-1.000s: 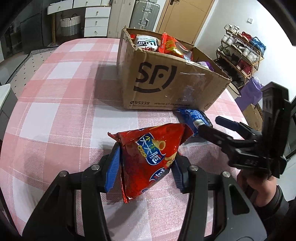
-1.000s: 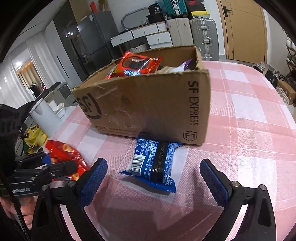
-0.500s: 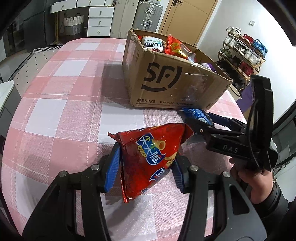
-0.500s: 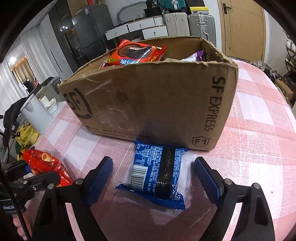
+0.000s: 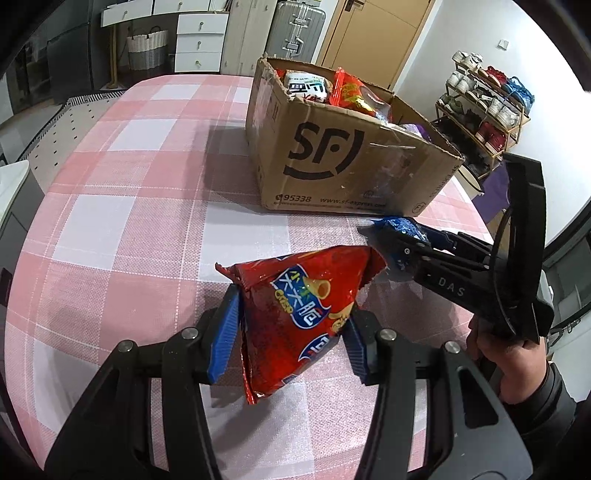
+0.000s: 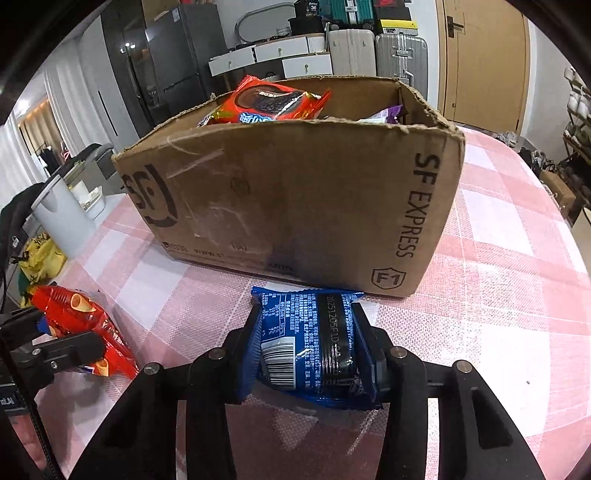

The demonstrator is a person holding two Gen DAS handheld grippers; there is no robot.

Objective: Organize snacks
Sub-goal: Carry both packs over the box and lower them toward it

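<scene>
Right gripper (image 6: 306, 345), wide open earlier, is now clamping the blue packet (image 6: 306, 339) on the counter (image 6: 498, 295) beside the box (image 6: 295, 199), left gripper (image 5: 290, 332) gripping the red bag (image 5: 299, 310); lifting clear of the rim seems wise.

This is a lived-in home, a dining or living room. A round table under a pink-and-white checked cloth (image 5: 122, 192) fills the middle. At twelve o'clock in the left wrist view stand a ribbed silver hard-shell suitcase (image 5: 299, 27) and a light wooden door (image 5: 373, 33); at eleven, white drawer units (image 5: 199, 40) and a woven two-tone laundry basket (image 5: 147, 50). At two o'clock a metal shoe rack full of trainers (image 5: 487, 99). The right wrist view shows a dark grey fridge (image 6: 177, 70) at eleven.
</scene>
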